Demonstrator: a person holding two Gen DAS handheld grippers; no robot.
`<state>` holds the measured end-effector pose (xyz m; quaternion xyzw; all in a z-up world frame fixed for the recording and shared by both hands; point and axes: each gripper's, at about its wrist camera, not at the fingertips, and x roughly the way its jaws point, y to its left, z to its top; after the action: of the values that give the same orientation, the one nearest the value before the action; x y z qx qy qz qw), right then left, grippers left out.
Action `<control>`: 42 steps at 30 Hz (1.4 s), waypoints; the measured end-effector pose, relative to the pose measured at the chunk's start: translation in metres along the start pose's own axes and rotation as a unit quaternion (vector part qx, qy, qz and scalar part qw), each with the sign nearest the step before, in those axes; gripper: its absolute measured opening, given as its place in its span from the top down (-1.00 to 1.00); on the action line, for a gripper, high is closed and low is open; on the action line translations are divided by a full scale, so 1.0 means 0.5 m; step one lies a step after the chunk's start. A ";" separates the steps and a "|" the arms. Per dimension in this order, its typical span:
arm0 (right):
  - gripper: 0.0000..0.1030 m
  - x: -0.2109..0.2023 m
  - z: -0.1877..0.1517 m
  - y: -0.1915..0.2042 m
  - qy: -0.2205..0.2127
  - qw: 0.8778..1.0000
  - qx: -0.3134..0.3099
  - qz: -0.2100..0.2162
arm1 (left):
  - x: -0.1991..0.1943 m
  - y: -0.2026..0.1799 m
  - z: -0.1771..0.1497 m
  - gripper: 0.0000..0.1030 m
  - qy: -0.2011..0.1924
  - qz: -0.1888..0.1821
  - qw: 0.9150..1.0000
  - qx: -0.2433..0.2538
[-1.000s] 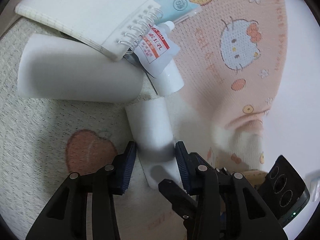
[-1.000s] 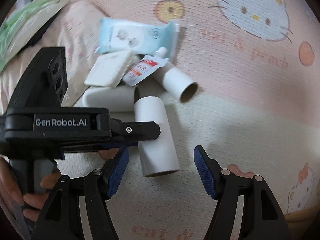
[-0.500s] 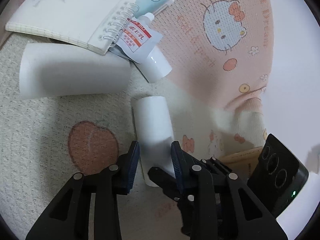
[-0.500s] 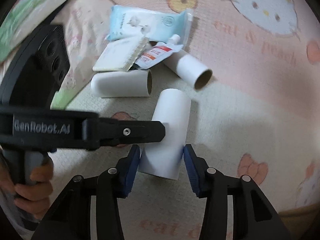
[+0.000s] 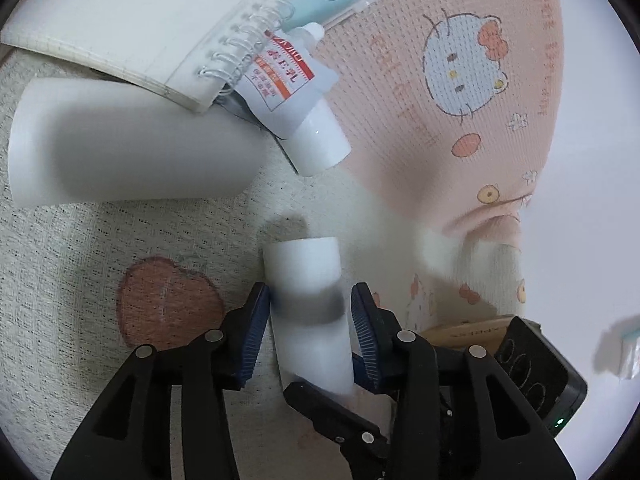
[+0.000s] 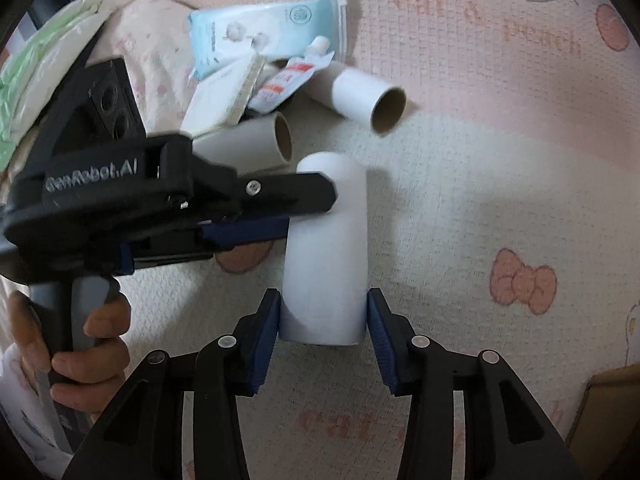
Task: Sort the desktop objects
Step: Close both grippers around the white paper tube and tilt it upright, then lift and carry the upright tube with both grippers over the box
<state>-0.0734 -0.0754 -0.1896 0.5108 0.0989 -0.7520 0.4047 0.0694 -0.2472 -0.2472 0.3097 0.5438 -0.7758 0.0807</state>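
Observation:
A white paper tube (image 6: 326, 248) is held by both grippers. My right gripper (image 6: 323, 322) is shut on its near open end. My left gripper (image 5: 306, 314) comes in from the left side and its blue pads sit around the tube (image 5: 308, 300), the left pad touching it and the right pad a little apart. Two more white tubes (image 6: 366, 98) (image 6: 244, 144) lie behind, under a spiral notebook (image 5: 152, 28), a small red-and-white pouch (image 5: 284, 80) and a light-blue wipes pack (image 6: 264, 38).
Everything lies on a pink-and-cream cartoon-cat blanket (image 6: 480, 160). A green-and-white fabric bundle (image 6: 40, 68) sits at the far left. A cardboard edge (image 6: 600, 408) shows at the lower right. A white surface (image 5: 592, 160) borders the blanket's right side.
My right gripper closed onto the near tube's end. The tube was lifted and swung clear of the pile, and my left gripper's jaws have spread slightly around it.

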 end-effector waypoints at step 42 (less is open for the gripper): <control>0.20 -0.258 -0.011 0.049 -0.120 0.992 -0.009 -0.045 | -0.147 -0.296 -0.075 0.17 -0.048 -0.031 0.985 0.162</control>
<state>-0.0330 -0.0227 -0.0760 0.4082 0.0794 -0.8246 0.3836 0.0745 -0.1707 -0.0962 0.2640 0.4161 -0.8696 0.0313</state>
